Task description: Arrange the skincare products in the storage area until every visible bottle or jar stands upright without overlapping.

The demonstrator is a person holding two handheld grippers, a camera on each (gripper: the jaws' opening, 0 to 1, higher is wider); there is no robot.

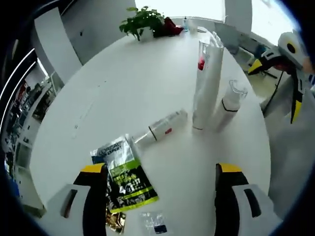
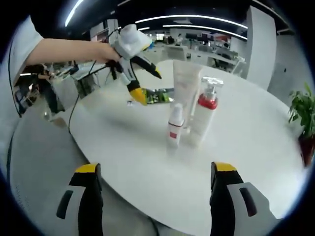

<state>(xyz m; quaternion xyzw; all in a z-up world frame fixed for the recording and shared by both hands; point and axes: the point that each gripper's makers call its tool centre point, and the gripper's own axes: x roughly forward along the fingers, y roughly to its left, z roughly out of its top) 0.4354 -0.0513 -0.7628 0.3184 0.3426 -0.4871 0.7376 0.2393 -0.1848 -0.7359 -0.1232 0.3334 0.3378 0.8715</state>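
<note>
One bottle still lies flat on the counter (image 1: 123,88).
The left claw (image 1: 156,196), jaws wide and empty, has the small bottle (image 1: 162,127) lying ahead, long axis slanting up-right toward the upright tube (image 1: 206,83). The right claw (image 2: 152,196), also wide and empty, looks farther away.

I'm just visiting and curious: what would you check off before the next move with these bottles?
1. Tall tube standing upright: ok.
2. Pump bottle standing upright: ok.
3. Lying bottle upright: not ok, it is on its side on the table.
4. Left gripper open and ready to grasp: ok, jaws spread wide.
5. Right gripper open: ok.
6. Green packet out of the way: cannot tell; it lies right by one left jaw, between the gripper and the lying bottle.
</note>
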